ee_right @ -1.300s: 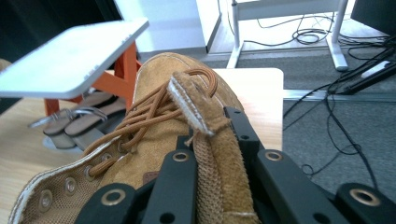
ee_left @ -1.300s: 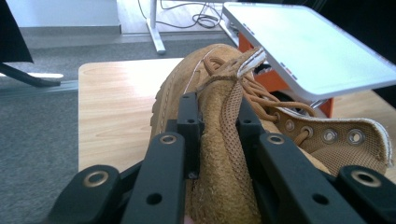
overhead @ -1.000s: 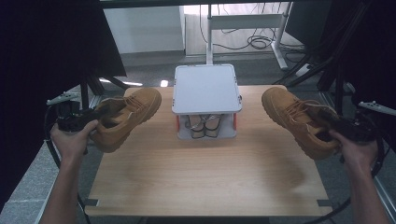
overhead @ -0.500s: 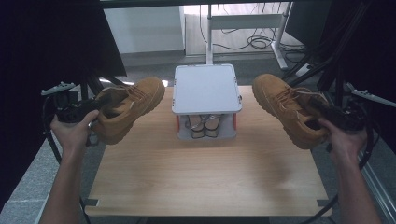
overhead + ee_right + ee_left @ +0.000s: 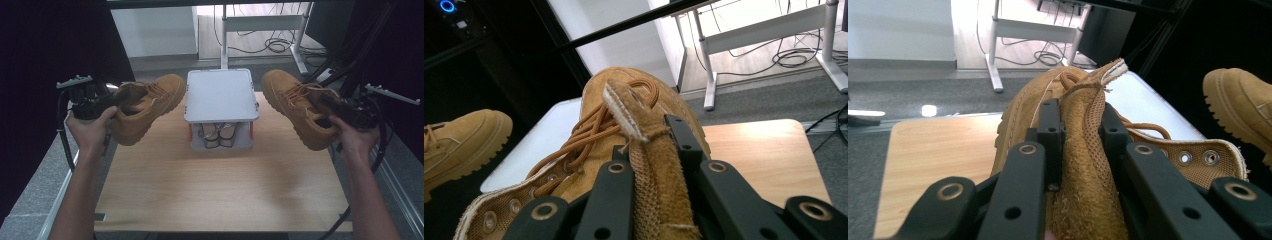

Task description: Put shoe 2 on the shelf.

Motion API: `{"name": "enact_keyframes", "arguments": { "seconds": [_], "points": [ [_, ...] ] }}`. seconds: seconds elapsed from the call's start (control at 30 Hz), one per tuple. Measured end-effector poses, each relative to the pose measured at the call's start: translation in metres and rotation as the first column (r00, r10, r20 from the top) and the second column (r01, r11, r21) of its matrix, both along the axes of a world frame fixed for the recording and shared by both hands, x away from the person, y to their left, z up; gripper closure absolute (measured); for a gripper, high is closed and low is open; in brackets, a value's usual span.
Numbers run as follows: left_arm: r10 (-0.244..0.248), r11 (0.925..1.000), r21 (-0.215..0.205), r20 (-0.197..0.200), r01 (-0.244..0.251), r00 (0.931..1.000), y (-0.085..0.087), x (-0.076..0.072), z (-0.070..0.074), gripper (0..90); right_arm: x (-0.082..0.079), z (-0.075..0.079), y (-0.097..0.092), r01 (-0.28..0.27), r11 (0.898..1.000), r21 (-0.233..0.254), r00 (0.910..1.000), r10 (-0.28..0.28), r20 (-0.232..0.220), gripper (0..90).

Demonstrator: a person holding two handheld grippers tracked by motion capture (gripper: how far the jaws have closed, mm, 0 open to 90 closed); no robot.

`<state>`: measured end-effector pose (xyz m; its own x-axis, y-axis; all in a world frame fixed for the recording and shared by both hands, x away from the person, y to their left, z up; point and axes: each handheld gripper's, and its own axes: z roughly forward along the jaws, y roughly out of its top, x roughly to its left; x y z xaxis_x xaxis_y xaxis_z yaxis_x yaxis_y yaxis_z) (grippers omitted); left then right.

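The left tool (image 5: 1080, 145) grips the left boot's (image 5: 145, 102) collar, toe pointing away. The right tool (image 5: 656, 165) likewise clamps the right boot (image 5: 295, 107), both above the table (image 5: 220, 185).

In the high view, what lies under the grey tray (image 5: 220, 95) (pale, looped shapes) is too small and shadowed to identify. The left boot (image 5: 145, 107) hides the tabletop's (image 5: 220, 185) far left corner. In the right gripper view, the other boot's (image 5: 459, 140) heel runs off the left edge; surroundings beyond are black.
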<state>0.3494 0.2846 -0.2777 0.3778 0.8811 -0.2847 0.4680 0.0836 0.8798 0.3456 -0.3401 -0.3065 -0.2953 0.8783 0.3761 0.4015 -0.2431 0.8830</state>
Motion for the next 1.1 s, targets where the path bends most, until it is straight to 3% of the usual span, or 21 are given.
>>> {"name": "enact_keyframes", "arguments": {
  "seconds": [0.63,0.93,1.1],
  "points": [
    [-0.014,0.9984,-0.055,-0.026,0.012,0.9996,-0.058,0.043,0.012,77.4,0.040,0.023,0.062,0.010,1.000,0.028,0.9994,-0.009,-0.033,81.8],
    [-0.034,0.9965,-0.078,-0.048,0.030,0.9983,-0.090,0.070,0.009,77.3,0.071,0.025,0.097,0.025,0.999,0.035,0.9953,-0.022,-0.095,81.6],
    [-0.046,0.9941,-0.101,-0.062,0.040,0.9970,-0.098,0.081,0.005,77.3,0.091,0.025,0.110,0.028,0.999,0.016,0.9929,-0.026,-0.116,81.5]
  ]
}}
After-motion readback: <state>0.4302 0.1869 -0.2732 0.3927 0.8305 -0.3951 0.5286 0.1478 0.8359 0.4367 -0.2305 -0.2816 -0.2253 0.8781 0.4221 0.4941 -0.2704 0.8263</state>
